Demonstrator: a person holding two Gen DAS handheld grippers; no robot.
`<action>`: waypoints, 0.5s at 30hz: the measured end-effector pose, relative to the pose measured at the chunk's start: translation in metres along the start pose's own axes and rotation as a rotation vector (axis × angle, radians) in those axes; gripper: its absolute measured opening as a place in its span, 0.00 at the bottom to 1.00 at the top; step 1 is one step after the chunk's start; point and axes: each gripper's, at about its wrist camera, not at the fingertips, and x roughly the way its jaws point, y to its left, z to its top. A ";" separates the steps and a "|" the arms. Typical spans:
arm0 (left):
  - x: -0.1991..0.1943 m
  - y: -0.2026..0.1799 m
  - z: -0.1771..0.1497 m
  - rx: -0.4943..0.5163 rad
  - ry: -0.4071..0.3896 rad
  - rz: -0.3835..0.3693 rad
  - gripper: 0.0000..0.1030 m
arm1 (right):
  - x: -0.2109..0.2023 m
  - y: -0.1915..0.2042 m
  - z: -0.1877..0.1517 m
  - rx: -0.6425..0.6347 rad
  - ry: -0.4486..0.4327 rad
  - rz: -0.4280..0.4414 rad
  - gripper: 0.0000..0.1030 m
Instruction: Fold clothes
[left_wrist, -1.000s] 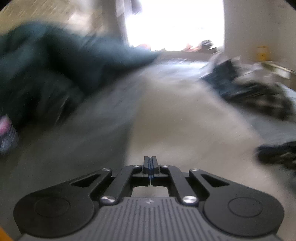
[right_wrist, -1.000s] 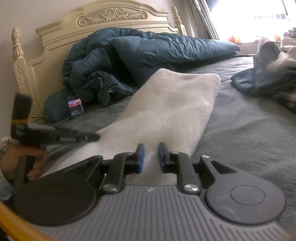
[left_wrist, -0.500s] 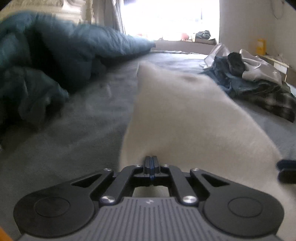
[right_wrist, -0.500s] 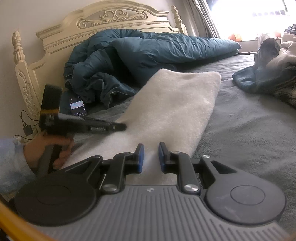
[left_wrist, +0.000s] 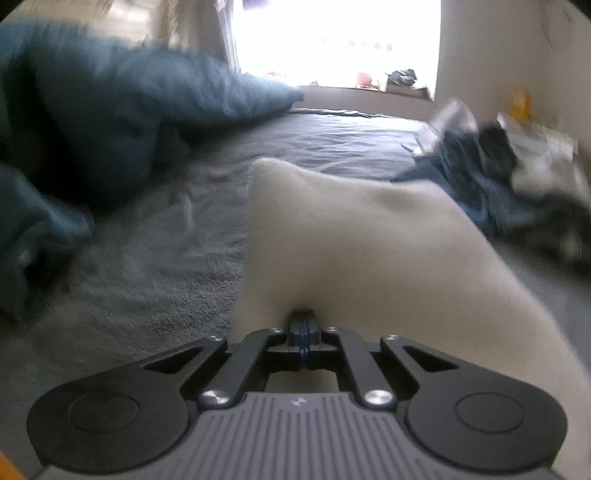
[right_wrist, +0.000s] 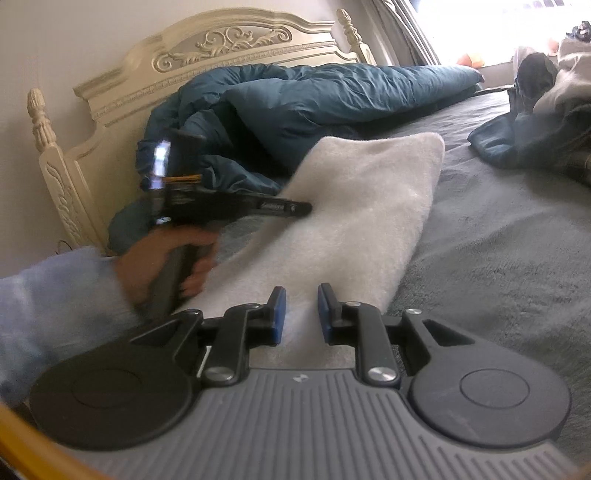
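Our left gripper (right_wrist: 295, 208), jaws pressed together and holding nothing, has swept from the bed's headboard side onto the white fleece garment (right_wrist: 354, 206) lying lengthwise mid-bed. Our right gripper (right_wrist: 300, 312) waits slightly spread over its near end. A teal duvet (right_wrist: 314, 99) and clothes pile (right_wrist: 546, 122) flank it without blocking.

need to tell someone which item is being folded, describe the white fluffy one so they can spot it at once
Start at the carved cream headboard and the rumpled teal duvet below it. On the grey bedspread just in front of the duvet lies the white fleece garment, a long pale strip. It is the only white, fluffy piece; the clothes pile is dark and mixed.
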 end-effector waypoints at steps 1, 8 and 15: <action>-0.006 -0.004 0.004 0.017 -0.010 0.008 0.02 | 0.000 -0.004 0.001 0.022 0.001 0.014 0.17; -0.035 -0.057 0.024 0.182 -0.118 -0.099 0.06 | 0.000 0.000 0.000 0.008 0.001 0.004 0.17; 0.034 -0.047 0.041 0.110 -0.064 -0.058 0.02 | 0.000 0.000 0.000 0.011 -0.002 0.006 0.17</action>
